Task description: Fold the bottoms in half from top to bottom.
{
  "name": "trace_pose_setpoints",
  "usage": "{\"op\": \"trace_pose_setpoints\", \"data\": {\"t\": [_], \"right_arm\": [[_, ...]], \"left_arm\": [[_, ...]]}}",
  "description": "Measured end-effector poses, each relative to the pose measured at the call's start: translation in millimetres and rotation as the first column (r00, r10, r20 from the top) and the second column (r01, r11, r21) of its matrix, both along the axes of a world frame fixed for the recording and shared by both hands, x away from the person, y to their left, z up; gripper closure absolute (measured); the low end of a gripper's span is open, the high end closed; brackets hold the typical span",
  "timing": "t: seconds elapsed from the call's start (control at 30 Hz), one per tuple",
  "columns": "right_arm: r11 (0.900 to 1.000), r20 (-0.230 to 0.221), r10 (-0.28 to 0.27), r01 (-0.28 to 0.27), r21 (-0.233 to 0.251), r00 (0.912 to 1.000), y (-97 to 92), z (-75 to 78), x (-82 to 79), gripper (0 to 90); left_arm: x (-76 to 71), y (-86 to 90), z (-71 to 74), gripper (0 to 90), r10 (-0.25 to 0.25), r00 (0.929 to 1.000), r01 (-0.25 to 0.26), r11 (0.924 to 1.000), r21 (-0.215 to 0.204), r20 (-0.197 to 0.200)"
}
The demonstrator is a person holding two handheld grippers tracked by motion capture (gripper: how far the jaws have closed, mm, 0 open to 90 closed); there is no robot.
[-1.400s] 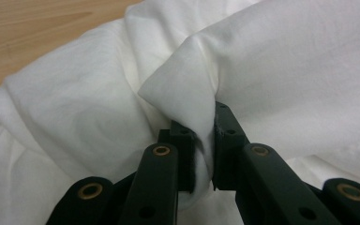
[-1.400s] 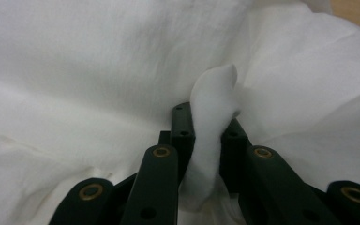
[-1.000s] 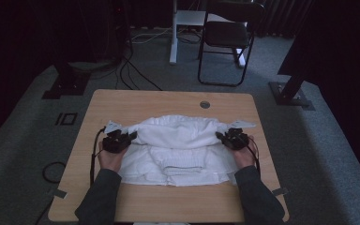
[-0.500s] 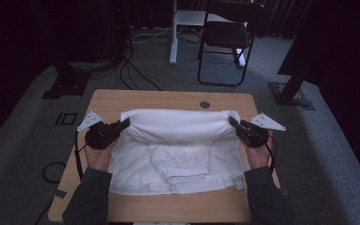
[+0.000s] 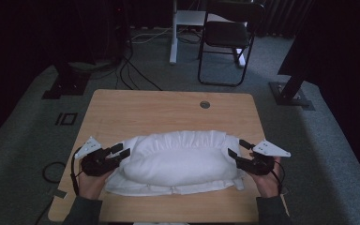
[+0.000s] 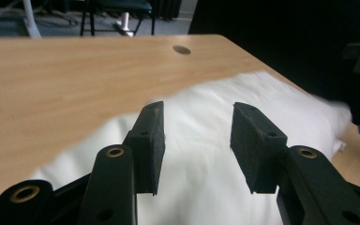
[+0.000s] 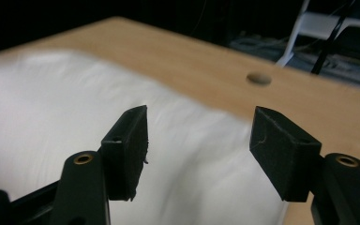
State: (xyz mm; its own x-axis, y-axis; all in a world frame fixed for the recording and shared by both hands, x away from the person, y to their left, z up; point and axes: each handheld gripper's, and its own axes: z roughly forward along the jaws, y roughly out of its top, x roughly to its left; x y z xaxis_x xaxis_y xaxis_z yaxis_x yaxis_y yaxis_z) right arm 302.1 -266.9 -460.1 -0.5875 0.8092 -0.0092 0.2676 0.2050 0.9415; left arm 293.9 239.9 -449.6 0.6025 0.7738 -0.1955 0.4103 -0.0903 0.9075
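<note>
White cloth [image 5: 180, 161] lay puffed and folded at the near middle of the table [image 5: 168, 108], between both claws. No writing was legible on anything. Left gripper [image 5: 121, 152] stood just off its left end, jaws having just been opening, nothing between them. Right gripper [image 5: 236, 151] likewise, just off the right end, jaws parted wider and empty. Gripper views showed bare pads [image 6: 151, 140] over cloth; the high view added a chair [image 5: 227, 35] beyond.

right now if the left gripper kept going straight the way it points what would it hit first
Most likely the puffed-up white folded cloth. The left gripper points over it with open fingers, nothing between them, having just been opening. How high it rides above the fabric is unclear.
</note>
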Motion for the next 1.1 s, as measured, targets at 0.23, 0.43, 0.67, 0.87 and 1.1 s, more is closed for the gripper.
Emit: {"op": "trace_pose_setpoints", "data": {"t": [0.23,0.43,0.67,0.87,1.1], "right_arm": [[0.9993,-0.071,0.028,-0.029,-0.023,0.9971,51.8,0.8,21.6,43.4],[0.9892,-0.174,0.060,-0.082,-0.122,0.9830,94.7,-50.4,27.6,45.1],[0.9836,-0.224,0.046,-0.084,-0.160,0.9735,83.3,-74.7,14.4,45.1],[0.9830,-0.255,0.020,-0.066,-0.171,0.9668,63.2,-86.0,0.3,45.3],[0.9833,-0.298,0.020,-0.073,-0.167,0.9544,71.1,-98.1,15.2,45.4]], "left_arm": [[21.3,-47.2,-6.4,56.7,-0.038,0.9969,0.042,0.9973,0.060,-0.068],[18.7,-83.6,-52.8,58.2,-0.109,0.9760,0.131,0.9850,0.112,-0.189],[-4.4,-86.1,-89.2,60.0,-0.095,0.9662,0.154,0.9575,0.244,-0.240],[-19.2,-64.7,-97.6,61.0,-0.023,0.9750,0.087,0.9547,0.284,-0.221],[4.9,-71.4,-101.3,63.1,0.059,0.9839,0.006,0.9323,0.362,-0.169]]}}
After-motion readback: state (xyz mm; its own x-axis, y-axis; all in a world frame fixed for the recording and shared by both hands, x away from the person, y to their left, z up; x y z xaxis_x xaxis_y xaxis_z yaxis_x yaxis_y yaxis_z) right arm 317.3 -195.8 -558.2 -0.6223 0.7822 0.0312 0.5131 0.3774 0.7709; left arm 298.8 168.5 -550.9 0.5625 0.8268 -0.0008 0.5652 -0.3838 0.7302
